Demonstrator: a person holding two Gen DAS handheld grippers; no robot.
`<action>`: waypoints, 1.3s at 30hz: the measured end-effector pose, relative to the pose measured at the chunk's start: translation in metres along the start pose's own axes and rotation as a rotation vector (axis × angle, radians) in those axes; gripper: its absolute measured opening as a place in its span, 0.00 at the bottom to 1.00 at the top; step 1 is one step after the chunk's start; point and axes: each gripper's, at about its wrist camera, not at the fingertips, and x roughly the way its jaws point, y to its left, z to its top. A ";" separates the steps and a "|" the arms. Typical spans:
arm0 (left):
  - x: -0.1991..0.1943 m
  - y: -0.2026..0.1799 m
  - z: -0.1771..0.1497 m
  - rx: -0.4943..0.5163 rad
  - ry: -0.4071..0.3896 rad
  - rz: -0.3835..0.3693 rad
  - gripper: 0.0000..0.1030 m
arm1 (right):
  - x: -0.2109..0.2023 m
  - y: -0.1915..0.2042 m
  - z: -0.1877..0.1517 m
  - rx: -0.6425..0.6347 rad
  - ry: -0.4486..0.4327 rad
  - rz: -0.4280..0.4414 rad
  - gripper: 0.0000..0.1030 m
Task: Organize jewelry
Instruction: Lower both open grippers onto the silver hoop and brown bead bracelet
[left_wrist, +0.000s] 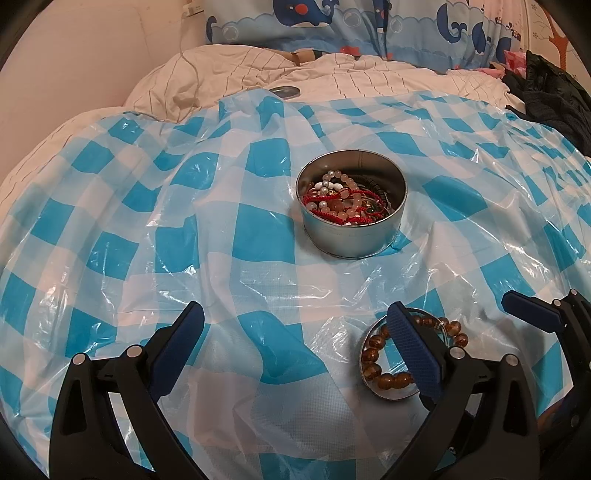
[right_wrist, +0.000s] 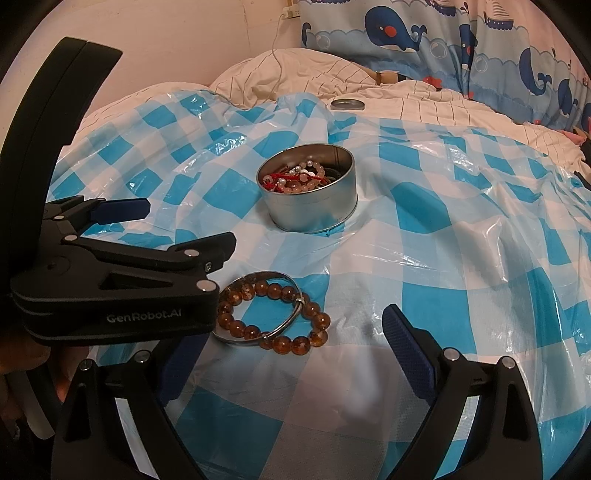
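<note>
A round metal tin stands open on the checked plastic sheet, holding several bead bracelets and red cords. Nearer me lies an amber bead bracelet threaded through a silver bangle. My left gripper is open and empty; its right finger hangs over the amber bracelet and hides part of it. My right gripper is open and empty too, just in front of the bracelet pair. Its left finger is partly hidden behind the left gripper's body.
The blue-and-white plastic sheet covers a soft, wrinkled bed. The tin's lid lies at the sheet's far edge. Whale-print pillows lean behind, and dark clothing is at the far right. A cable hangs by the wall.
</note>
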 end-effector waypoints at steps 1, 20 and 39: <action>0.000 0.000 0.000 0.001 0.000 0.000 0.92 | 0.000 0.000 0.000 0.000 -0.001 0.000 0.87; 0.000 0.017 -0.002 -0.045 0.018 -0.055 0.92 | -0.007 -0.017 0.004 0.007 -0.007 -0.074 0.87; 0.014 -0.008 -0.028 0.137 0.060 -0.119 0.92 | -0.027 -0.057 0.015 0.089 -0.018 -0.126 0.87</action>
